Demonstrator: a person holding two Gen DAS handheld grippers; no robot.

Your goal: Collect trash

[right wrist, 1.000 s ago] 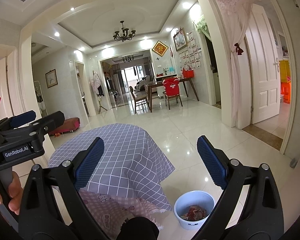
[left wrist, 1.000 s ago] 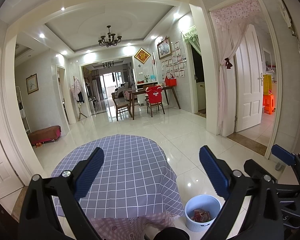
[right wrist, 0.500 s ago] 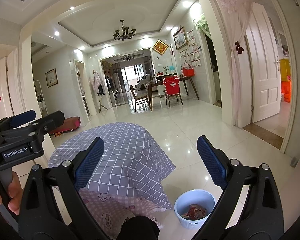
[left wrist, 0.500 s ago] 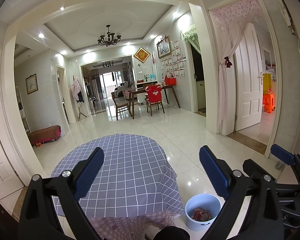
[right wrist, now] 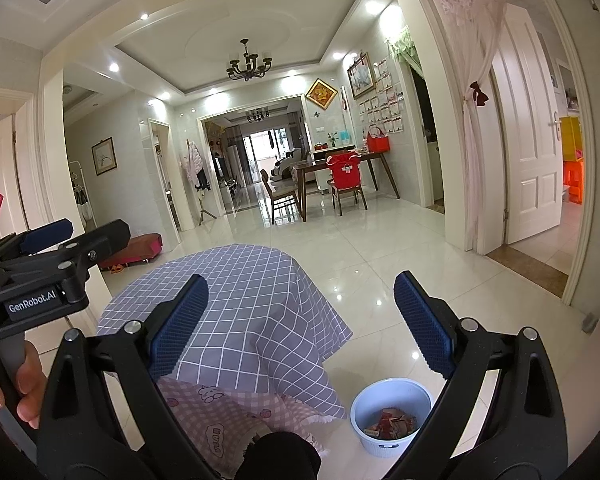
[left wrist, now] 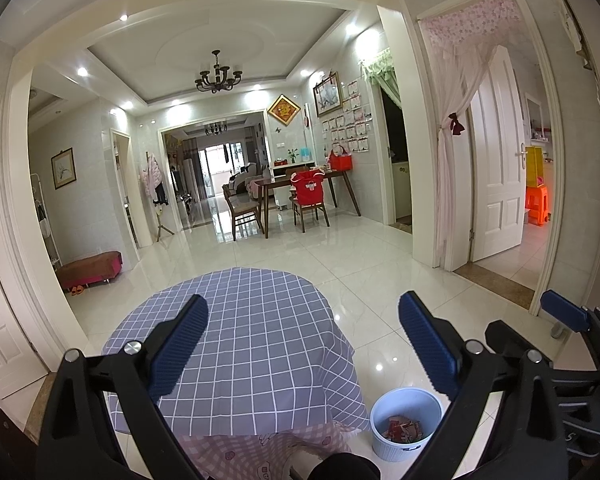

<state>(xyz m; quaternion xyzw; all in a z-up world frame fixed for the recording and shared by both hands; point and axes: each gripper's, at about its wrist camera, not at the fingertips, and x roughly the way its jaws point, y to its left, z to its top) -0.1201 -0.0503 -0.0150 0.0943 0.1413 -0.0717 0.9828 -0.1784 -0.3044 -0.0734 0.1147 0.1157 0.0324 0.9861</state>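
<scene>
A glossy white tiled floor (left wrist: 380, 264) fills the middle of both views, mirroring the ceiling lights. In the lower centre stands a round table under a grey-lilac cloth (left wrist: 244, 340) printed with a white grid; beneath its hem hangs a second, pink gingham cloth (right wrist: 220, 412) with small cartoon figures. In the upper centre, far off, a dark wooden dining table (left wrist: 308, 184) with chairs stands against the tiled wall.

Low and right of the round table, on the floor just beside the draped hem, sits a pale blue, ribbed plastic bin (left wrist: 406, 420), round and open-topped. Inside lies the trash (right wrist: 390, 426): crumpled red and white wrappers, too small to read.

The left gripper (left wrist: 302, 346) frames the lower edge of its view, its ridged blue rubber pads spread wide with nothing between them. The right gripper (right wrist: 300, 324) is likewise released and empty. At the lower left of the right view, a hand (right wrist: 16, 388) grips the left tool's handle.
</scene>
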